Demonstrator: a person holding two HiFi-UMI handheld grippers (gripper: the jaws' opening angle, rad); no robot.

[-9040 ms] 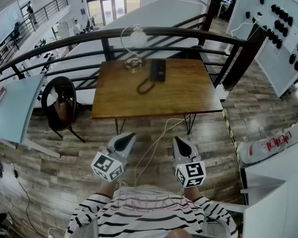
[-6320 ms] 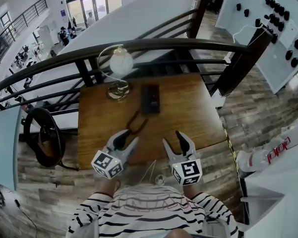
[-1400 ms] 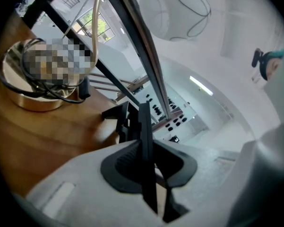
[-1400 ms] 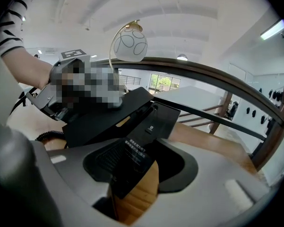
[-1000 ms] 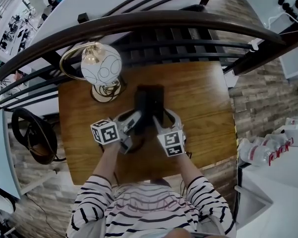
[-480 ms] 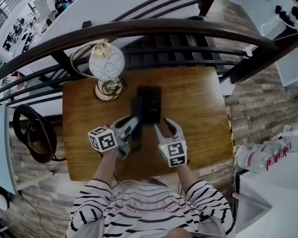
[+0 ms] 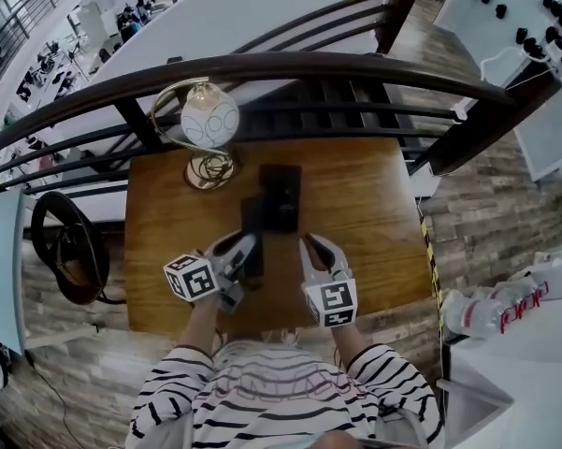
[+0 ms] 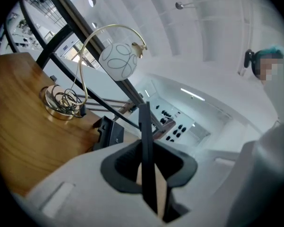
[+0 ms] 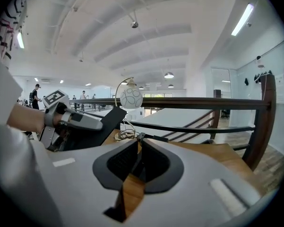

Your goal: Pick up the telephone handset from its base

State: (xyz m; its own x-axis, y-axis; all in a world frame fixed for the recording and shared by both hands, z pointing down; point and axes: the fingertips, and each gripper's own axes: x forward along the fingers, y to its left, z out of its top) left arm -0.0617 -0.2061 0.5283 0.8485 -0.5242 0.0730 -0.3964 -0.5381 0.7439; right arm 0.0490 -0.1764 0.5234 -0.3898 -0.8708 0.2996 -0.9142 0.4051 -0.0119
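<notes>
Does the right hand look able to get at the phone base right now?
Probably yes: the base lies just ahead of the right tongs, nothing between. Those tongs have just been closing, empty; the left tongs hold the handset aside.

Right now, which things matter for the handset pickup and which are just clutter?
Job: handset, clamped in left gripper; phone base; table under it.
Not needed: globe lamp; black chair; railing; right gripper, fingers just closed on nothing.
</notes>
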